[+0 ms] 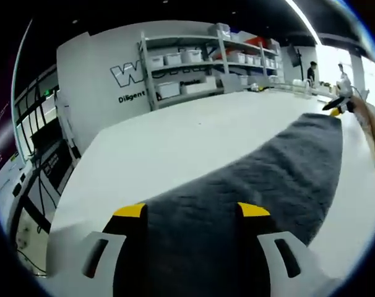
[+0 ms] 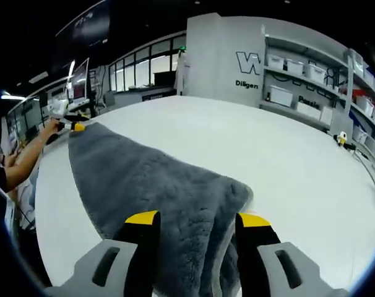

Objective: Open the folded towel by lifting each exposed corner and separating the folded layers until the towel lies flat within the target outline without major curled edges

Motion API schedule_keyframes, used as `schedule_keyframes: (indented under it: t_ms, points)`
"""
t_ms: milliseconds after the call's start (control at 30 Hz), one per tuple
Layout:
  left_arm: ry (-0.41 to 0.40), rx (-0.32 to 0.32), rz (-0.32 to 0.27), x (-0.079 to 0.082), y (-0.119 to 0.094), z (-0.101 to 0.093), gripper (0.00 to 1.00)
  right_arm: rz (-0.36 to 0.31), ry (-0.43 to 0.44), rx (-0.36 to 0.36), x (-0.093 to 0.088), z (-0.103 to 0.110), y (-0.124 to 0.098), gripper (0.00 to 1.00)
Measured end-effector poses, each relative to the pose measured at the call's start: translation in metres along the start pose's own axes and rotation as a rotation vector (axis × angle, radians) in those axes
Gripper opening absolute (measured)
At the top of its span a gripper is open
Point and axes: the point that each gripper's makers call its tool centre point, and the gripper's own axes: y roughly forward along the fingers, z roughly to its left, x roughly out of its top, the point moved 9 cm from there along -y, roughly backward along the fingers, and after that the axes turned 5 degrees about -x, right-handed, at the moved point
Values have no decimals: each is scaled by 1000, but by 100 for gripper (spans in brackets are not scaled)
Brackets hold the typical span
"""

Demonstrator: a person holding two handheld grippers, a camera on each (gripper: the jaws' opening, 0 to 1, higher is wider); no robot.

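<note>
Now you hold the gray towel [image 1: 249, 179] at both ends, stretched out over the white table [image 1: 175, 142].
Your left gripper [image 1: 192, 211] and right gripper [image 2: 197, 218] each pinch an end between the jaws, I think to pull it flat. The wall sign [image 1: 127, 75] reads "W" and "Diligent".

Towel [image 1: 262, 185] stretched across table [image 1: 175, 142], one end in each gripper, shelves [image 1: 200, 68] behind table
</note>
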Motion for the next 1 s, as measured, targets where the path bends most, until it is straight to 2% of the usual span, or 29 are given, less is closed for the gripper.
schedule_keyframes:
  t_ms: [133, 300, 367, 533, 633, 733, 800, 900, 1000]
  points:
    - [3, 37, 27, -3, 8, 9, 49, 23, -13, -31, 1, 0, 11, 43]
    - [-9, 33, 38, -2, 13, 15, 44, 68, -20, -59, -1, -6, 21, 39]
    - [-18, 8, 56, -4, 15, 15, 44, 84, -27, -62, -1, -11, 25, 38]
    - [-28, 15, 89, -10, 19, 22, 41, 85, -14, -47, -2, -17, 33, 34]
    - [-21, -8, 82, -12, 21, 18, 37, 100, -8, -37, -3, -21, 39, 32]
    - [-13, -25, 80, -11, 22, 19, 30, 99, -9, -29, -2, -21, 40, 25]
    - [-8, -55, 76, -12, 24, 16, 24, 98, -11, -18, -4, -17, 40, 21]
    - [5, -54, 72, -12, 24, 14, 22, 94, -20, -3, -6, -9, 40, 15]
    - [8, -86, 59, -13, 26, 13, 13, 89, -14, -1, -7, -9, 41, 11]
